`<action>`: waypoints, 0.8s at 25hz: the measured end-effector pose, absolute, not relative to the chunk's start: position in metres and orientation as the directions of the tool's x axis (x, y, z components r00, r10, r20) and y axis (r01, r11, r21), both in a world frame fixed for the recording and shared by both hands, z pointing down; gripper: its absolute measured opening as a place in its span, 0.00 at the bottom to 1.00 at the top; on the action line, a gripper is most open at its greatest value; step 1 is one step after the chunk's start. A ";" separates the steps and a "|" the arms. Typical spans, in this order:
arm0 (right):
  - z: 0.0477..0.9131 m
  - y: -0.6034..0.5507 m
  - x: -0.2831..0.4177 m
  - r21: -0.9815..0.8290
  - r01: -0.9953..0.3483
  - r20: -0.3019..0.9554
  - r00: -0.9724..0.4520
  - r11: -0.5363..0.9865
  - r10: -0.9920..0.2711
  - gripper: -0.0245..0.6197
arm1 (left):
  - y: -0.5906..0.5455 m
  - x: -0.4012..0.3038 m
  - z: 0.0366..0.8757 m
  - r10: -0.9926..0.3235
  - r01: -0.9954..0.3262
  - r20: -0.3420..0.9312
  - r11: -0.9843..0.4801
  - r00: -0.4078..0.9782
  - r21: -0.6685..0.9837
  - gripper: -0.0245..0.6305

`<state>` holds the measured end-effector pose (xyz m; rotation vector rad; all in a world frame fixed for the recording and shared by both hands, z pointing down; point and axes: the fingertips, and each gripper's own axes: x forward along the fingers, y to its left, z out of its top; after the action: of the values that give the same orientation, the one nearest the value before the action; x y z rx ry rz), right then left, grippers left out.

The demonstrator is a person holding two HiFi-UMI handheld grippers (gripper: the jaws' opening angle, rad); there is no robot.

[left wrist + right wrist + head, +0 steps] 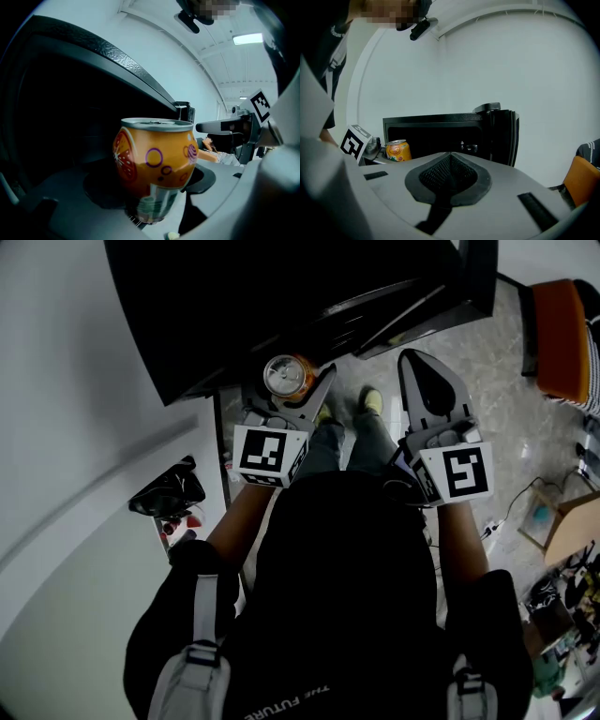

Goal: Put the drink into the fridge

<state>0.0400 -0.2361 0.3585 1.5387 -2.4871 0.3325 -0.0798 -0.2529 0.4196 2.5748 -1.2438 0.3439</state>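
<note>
An orange drink can point(288, 377) with a silver top stands upright between the jaws of my left gripper point(298, 388), which is shut on it. The left gripper view has the can point(154, 157) filling the centre, right in front of the dark inside of the black fridge point(70, 122). The fridge point(281, 296) stands open, its door point(412, 310) swung out to the right. My right gripper point(424, 376) is shut with nothing in it, held beside the left one and below the door. From the right gripper view the can point(398, 150) sits at the fridge's point(436, 133) left opening.
An orange chair point(562, 338) stands on the tiled floor at the far right. A cardboard box point(572, 526) and cables lie at the lower right. A black object point(167, 491) rests on the white surface to the left. The person's feet show under the grippers.
</note>
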 end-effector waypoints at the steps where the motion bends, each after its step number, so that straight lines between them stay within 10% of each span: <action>1: 0.359 -0.235 0.040 -0.091 -0.893 0.285 -0.447 0.440 -0.848 0.06 | -0.252 -0.080 0.421 -0.732 -0.796 0.327 -0.592 0.597 0.128 0.56; 20: 0.398 -0.253 0.040 -0.139 -0.803 0.331 -0.590 0.580 -0.737 0.06 | -0.264 -0.070 0.446 -0.796 -0.871 0.372 -0.485 0.477 0.079 0.56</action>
<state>0.0397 -0.2535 0.3976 1.2770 -2.5742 0.4037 -0.0703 -0.2641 0.4460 2.4688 -1.4256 0.4186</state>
